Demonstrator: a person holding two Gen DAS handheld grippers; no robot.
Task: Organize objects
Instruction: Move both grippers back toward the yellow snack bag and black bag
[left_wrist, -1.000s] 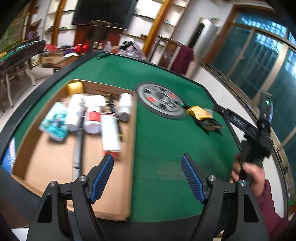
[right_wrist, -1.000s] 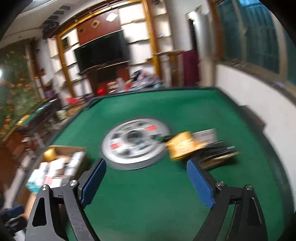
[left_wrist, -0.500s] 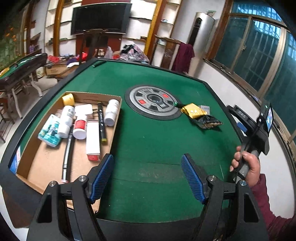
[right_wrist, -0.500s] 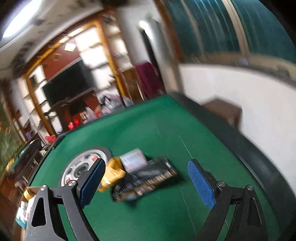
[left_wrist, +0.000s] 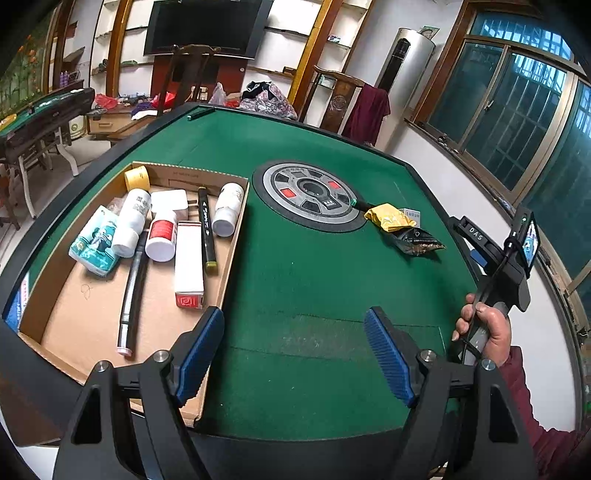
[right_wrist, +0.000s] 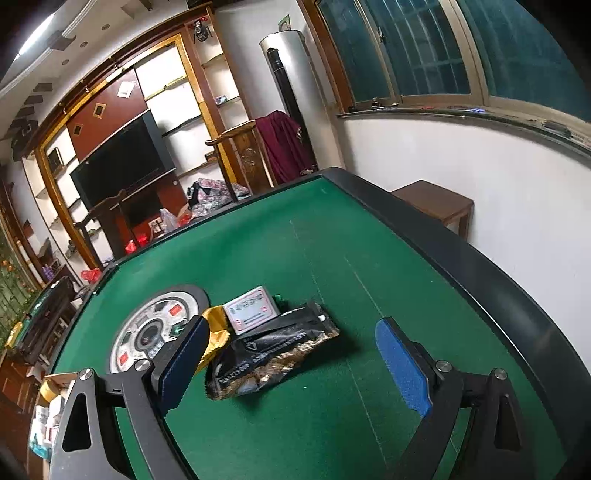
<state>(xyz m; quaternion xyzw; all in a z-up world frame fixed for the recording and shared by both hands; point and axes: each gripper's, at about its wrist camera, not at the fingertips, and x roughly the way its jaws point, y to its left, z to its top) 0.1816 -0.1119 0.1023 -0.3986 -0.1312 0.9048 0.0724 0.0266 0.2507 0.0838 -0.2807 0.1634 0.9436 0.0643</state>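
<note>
— Where are my claws?

— My left claw (left_wrist: 293, 354) hangs wide open and empty over the green felt tabletop (left_wrist: 314, 288), its jaws having just opened further; the shallow brown cardboard tray (left_wrist: 74, 295) of bottles sits just left of it.

— And the right?

— My right claw (right_wrist: 290, 362) gapes open, holding nothing. The crinkled black-and-gold snack packet (right_wrist: 273, 354) lies just ahead between its fingers, untouched, beside a yellow foil pouch (right_wrist: 216, 332).

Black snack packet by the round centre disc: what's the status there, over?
Both tools open, empty. Right tool hovers at the black packet, not gripping. Packet lies on the green table, touching a yellow packet and a small white box.
</note>
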